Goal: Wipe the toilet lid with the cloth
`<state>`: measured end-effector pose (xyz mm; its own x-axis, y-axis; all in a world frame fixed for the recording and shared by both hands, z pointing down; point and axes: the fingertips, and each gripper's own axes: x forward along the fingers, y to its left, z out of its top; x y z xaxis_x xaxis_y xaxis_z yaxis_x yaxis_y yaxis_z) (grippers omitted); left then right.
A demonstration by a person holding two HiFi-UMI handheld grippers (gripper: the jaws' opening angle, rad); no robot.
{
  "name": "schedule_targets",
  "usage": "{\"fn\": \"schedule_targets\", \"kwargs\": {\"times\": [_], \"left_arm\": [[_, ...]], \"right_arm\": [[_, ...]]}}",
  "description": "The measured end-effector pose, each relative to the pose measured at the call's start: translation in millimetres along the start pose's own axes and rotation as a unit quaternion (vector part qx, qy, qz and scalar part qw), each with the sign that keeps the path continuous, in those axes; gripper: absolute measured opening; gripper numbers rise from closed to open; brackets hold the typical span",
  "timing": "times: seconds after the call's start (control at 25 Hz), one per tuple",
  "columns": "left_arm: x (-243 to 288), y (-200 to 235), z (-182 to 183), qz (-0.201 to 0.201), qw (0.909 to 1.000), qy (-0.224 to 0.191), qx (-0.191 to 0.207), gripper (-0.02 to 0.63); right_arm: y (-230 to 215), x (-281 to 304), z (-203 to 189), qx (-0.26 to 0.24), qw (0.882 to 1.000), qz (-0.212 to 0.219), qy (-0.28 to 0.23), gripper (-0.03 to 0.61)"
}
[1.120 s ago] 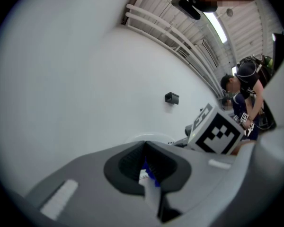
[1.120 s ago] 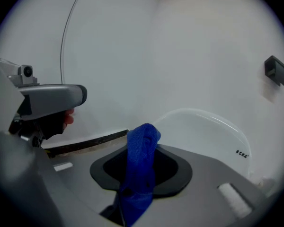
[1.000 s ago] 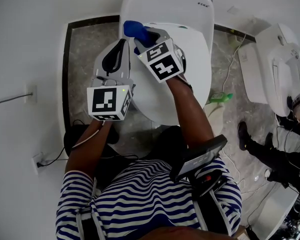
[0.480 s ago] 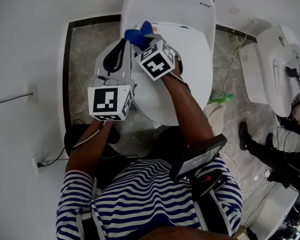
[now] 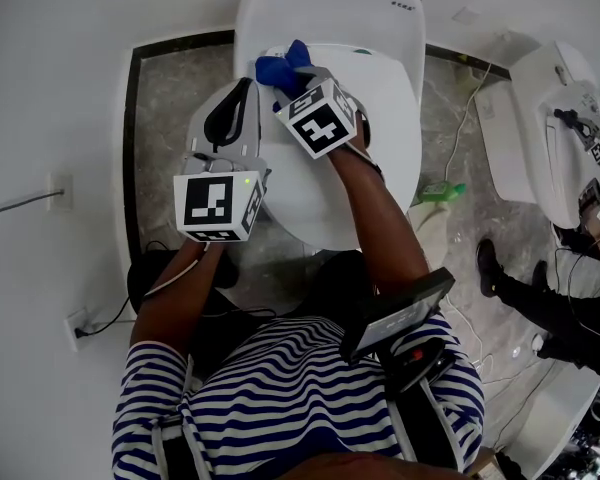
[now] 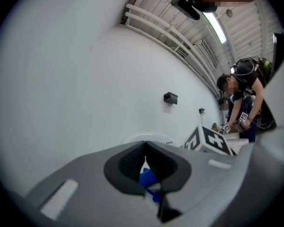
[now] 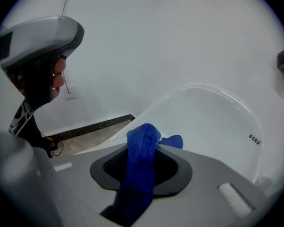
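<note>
Right gripper (image 7: pixel 141 150) first: its fingers (image 7: pixel 176 168) are clamped on the blue cloth (image 7: pixel 141 141), with a thick fold bunched between them and a tuft poking out past the tips. That cloth sits at the rear left of the white toilet lid (image 5: pixel 380 118), close to the hinge end. Left gripper (image 5: pixel 242 96) hangs just beside it off the lid's left rim, fingers pressed together on nothing, only a sliver of blue showing beyond them. The danger, I'd say: so little cloth sticks out that hard plastic could scrape the lid, or the two grippers could knock together on a leftward stroke. Open room lies right and toward the person; to the left, the rim drops to the marble floor (image 5: pixel 170 118).
</note>
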<state>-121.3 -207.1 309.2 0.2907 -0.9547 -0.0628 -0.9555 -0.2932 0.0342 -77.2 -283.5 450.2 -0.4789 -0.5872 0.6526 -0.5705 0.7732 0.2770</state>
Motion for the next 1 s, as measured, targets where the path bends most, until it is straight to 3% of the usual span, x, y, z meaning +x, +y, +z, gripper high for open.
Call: {"fn": "schedule_targets", "kwargs": {"times": [0.44, 1.0], "left_arm": [[9.8, -24.1, -4.9, -0.016, 0.9998, 0.007, 0.005, 0.002], [22.3, -45.6, -9.1, -0.031, 0.9994, 0.010, 0.005, 0.002]], "right_arm": [[-56.6, -32.8, -45.4, 0.052, 0.998, -0.042, 0.003, 0.116], [-132.0, -82.1, -125.4, 0.138, 0.984, -0.113, 0.027, 0.115]]}}
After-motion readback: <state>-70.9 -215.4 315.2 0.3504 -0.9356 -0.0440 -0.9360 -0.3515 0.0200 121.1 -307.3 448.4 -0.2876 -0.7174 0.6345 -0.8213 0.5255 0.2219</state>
